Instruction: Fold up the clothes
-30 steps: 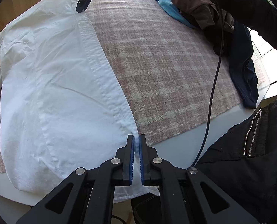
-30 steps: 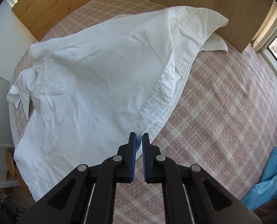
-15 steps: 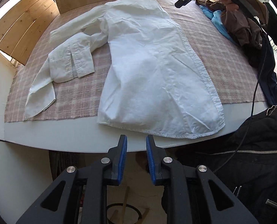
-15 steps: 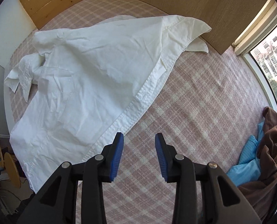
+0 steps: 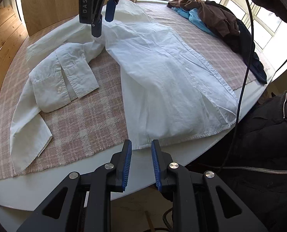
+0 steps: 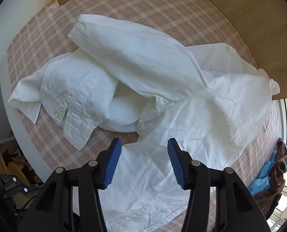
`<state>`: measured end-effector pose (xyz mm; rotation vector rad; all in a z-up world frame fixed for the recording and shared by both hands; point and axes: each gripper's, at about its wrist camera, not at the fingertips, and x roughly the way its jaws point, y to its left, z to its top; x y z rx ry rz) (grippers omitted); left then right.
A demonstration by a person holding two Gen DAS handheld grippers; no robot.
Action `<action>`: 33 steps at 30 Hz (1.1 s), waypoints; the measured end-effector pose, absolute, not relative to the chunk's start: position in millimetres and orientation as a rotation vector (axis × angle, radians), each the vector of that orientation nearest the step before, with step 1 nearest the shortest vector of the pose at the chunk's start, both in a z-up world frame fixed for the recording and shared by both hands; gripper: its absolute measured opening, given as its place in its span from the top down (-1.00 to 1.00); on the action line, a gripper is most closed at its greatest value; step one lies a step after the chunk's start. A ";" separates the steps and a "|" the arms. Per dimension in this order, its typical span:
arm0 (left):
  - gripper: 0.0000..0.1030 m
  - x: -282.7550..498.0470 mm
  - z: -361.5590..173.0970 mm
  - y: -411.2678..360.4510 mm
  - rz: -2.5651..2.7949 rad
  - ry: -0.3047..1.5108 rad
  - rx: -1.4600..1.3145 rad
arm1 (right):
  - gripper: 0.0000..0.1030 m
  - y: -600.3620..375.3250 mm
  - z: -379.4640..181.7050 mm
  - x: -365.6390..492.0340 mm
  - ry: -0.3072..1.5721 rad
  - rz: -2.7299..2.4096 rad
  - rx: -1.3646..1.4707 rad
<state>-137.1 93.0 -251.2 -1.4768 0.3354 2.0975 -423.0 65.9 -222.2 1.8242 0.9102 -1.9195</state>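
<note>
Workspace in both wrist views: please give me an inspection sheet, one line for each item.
Surface: round white table under a pink checked cloth.
Job's things: white shirt spread out, one sleeve doubled over itself.
Clutter: pile of brown, blue and dark clothes at the far edge.
Grippers: left gripper open at the hem; right gripper open above the shoulder area.
Cables: black cable hanging across the table edge.
Surroundings: wooden panels, windows, person's black jacket.
</note>
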 end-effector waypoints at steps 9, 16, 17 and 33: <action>0.35 -151.6 -269.8 83.6 1.935 0.372 -1.359 | 0.04 38.8 -271.1 -430.8 1.057 -1.887 2.050; 0.79 -157.8 -280.1 85.4 1.849 0.305 -1.354 | 0.83 67.7 -262.4 -430.1 0.899 -1.922 2.079; 0.79 -156.0 -276.2 86.3 1.848 0.287 -1.345 | 0.89 72.2 -257.5 -429.2 0.866 -1.930 2.066; 0.84 -134.4 -241.0 100.6 1.847 0.045 -1.269 | 0.92 142.5 -172.4 -423.2 0.502 -2.019 1.908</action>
